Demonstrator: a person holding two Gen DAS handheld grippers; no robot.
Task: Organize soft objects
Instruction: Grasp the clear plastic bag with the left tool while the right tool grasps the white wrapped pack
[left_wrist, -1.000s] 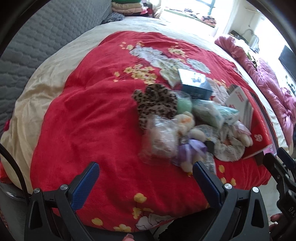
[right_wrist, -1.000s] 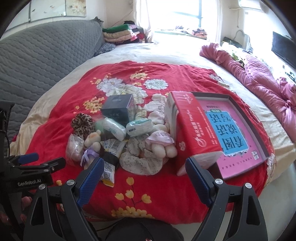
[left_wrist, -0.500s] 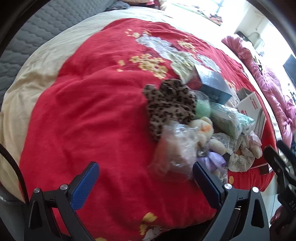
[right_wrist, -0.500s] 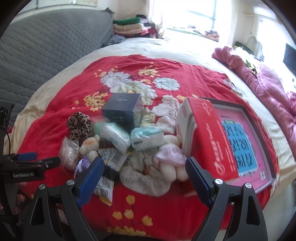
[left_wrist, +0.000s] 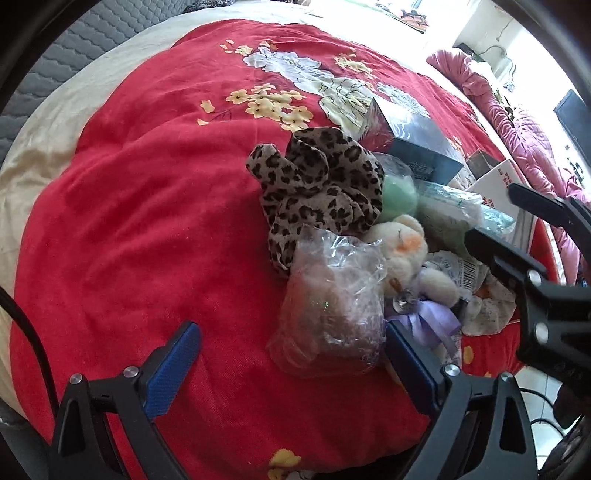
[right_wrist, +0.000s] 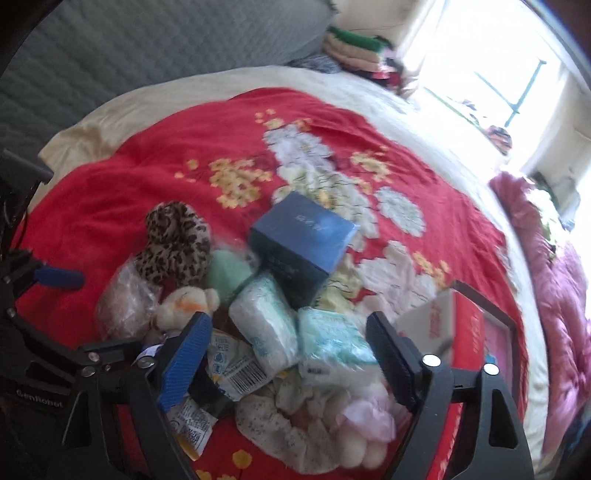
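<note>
Now, left wrist: my left claw (left_wrist: 291, 363) gapes empty over the crinkly plastic bag (left_wrist: 328, 306) at the pile's near edge on the red blanket (left_wrist: 147, 221); I'd centre before pinching | right wrist: my right claw (right_wrist: 286, 354), jaws just narrowing yet open, brackets the tissue packs (right_wrist: 295, 332); squeeze one only.

Bare red blanket (left_wrist: 147, 229) left of pile; blue box (right_wrist: 301, 240), red box (right_wrist: 458, 332) crowd right.
</note>
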